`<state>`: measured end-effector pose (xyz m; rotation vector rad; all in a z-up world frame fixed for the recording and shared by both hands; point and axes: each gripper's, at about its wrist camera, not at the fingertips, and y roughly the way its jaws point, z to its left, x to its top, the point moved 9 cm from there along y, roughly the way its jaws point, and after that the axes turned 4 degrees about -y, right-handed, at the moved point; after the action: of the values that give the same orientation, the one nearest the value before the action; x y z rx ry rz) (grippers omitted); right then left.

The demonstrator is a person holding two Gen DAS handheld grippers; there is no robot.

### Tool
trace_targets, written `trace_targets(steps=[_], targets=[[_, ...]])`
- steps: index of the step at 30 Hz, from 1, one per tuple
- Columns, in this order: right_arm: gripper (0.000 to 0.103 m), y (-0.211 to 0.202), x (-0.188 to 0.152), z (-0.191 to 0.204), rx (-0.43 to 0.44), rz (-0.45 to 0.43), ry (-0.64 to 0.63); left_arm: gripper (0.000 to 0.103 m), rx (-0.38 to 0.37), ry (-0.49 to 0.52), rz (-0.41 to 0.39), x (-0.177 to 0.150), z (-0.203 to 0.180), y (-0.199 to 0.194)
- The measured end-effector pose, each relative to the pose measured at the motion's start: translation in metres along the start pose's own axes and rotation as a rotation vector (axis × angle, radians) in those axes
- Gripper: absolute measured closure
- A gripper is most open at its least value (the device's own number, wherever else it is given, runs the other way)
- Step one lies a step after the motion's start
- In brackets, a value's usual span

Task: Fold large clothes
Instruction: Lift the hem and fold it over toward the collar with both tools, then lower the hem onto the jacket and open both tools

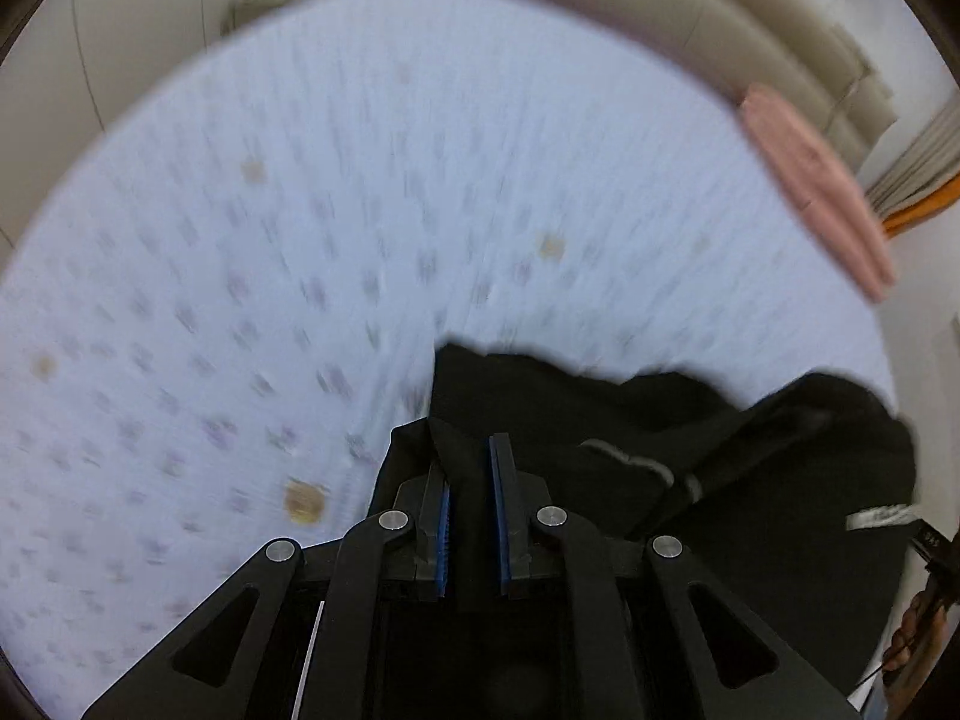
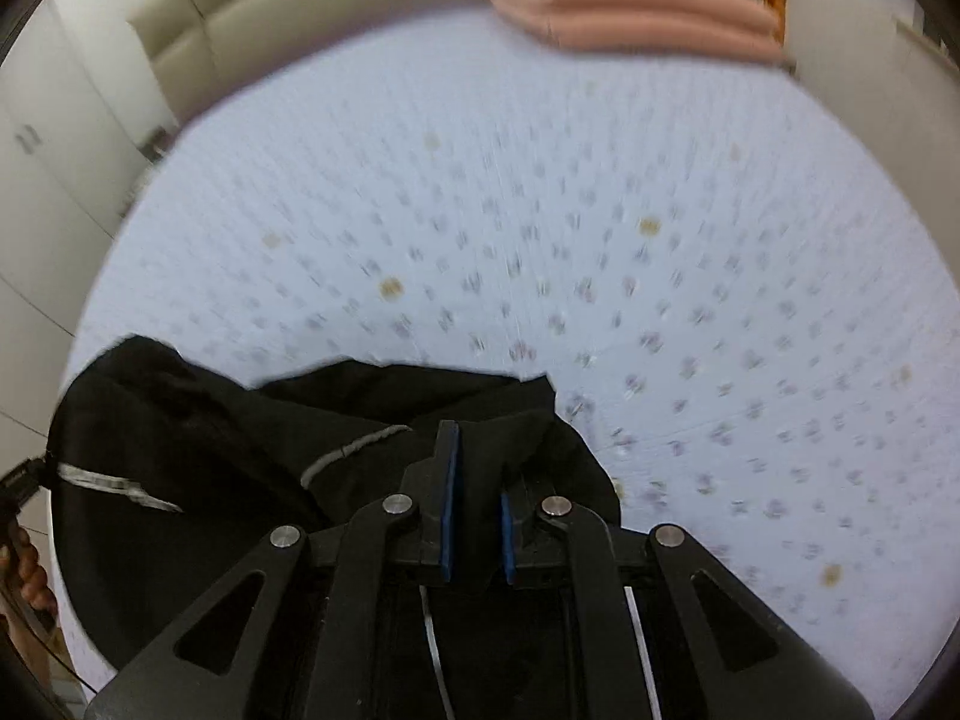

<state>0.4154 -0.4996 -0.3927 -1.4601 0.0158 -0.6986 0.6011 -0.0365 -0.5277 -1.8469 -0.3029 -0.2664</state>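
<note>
Black garment (image 1: 600,420) hangs pinched between both steeply downward-pointing hand-held grippers (image 1: 470,468) (image 2: 477,468).

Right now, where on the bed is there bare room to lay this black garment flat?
The sheet lies bare between the black garment and the folded pink towel at the far edge. The near side, under both grippers, is crowded with bunched black fabric.

Bright, even light; heavy motion blur; fisheye bending with dark corners.
</note>
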Motion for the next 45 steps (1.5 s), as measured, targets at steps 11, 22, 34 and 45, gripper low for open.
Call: trace_targets(steps=[11, 22, 34, 45], targets=[[0.080, 0.006, -0.010, 0.006, 0.064, -0.014, -0.097, 0.088, -0.143, -0.026, -0.132, 0.037, 0.000, -0.065], [0.028, -0.118, -0.006, -0.001, 0.172, -0.253, -0.027, 0.082, -0.424, -0.092, -0.059, 0.042, 0.007, -0.142], [0.028, -0.077, -0.078, 0.165, 0.190, -0.156, -0.421, 0.076, -0.331, 0.104, -0.198, 0.023, 0.002, -0.219], [0.040, 0.008, -0.044, 0.210, 0.087, -0.072, -0.433, 0.047, -0.239, 0.197, -0.078, -0.041, -0.047, -0.147]])
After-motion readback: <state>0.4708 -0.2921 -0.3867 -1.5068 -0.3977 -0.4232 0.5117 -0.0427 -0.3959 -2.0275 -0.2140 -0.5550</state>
